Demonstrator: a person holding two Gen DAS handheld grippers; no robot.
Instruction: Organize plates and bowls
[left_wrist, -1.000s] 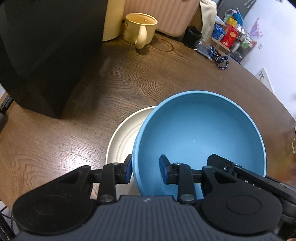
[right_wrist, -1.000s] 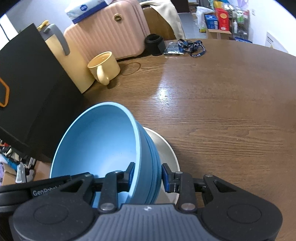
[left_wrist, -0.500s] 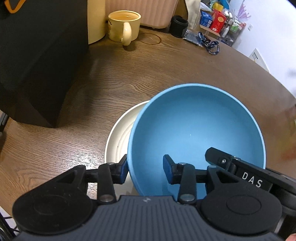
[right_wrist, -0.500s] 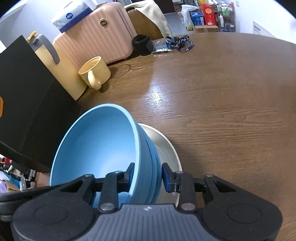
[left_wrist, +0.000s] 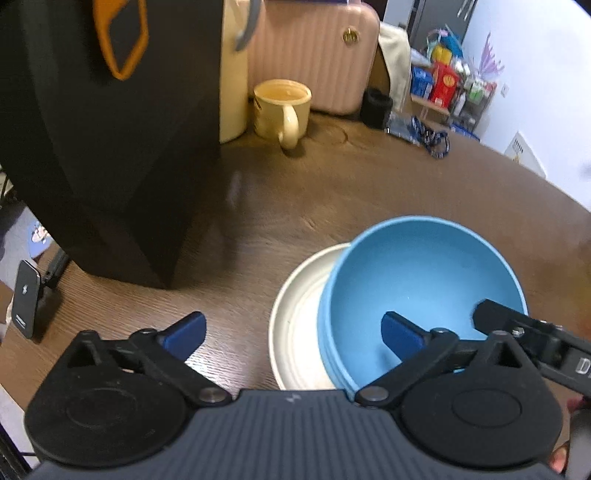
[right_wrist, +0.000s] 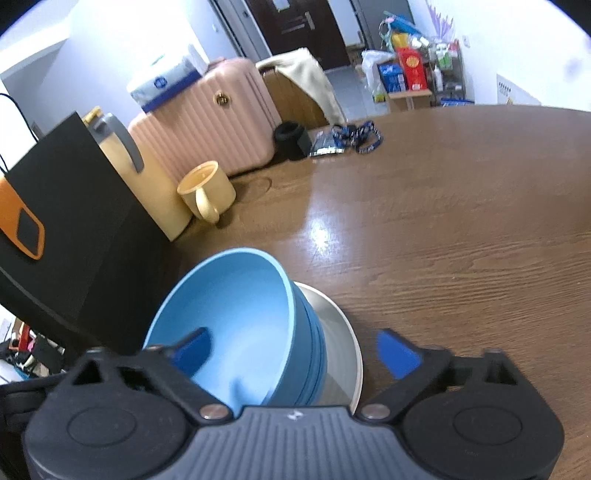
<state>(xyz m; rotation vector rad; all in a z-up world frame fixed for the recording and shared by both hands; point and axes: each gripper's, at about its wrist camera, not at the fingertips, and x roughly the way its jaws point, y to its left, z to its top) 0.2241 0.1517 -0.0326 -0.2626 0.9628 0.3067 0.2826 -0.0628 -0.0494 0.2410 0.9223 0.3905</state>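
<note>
A blue bowl (left_wrist: 424, 288) rests on a cream plate (left_wrist: 295, 321) on the brown wooden table (left_wrist: 332, 192). The bowl sits toward the plate's right side. My left gripper (left_wrist: 291, 332) is open, its fingers straddling the bowl's near rim without touching it. In the right wrist view the same blue bowl (right_wrist: 236, 314) stands on the plate (right_wrist: 340, 332), and my right gripper (right_wrist: 295, 354) is open with its fingers either side of the bowl's rim. The right gripper's finger also shows inside the bowl in the left wrist view (left_wrist: 517, 325).
A black box (left_wrist: 103, 147) stands at the left. A yellow mug (left_wrist: 282, 109), a cream jug (left_wrist: 232, 74) and a pink suitcase (left_wrist: 314, 55) are at the back. A black cup (right_wrist: 290, 138) and lanyards (right_wrist: 354, 138) lie farther back. A phone (left_wrist: 24, 302) stands at the table's left edge.
Both grippers have opened and let go of the blue bowl's rim. Both have drawn back and up, so the bowl and plate look smaller. The bowl now sits on the plate.
</note>
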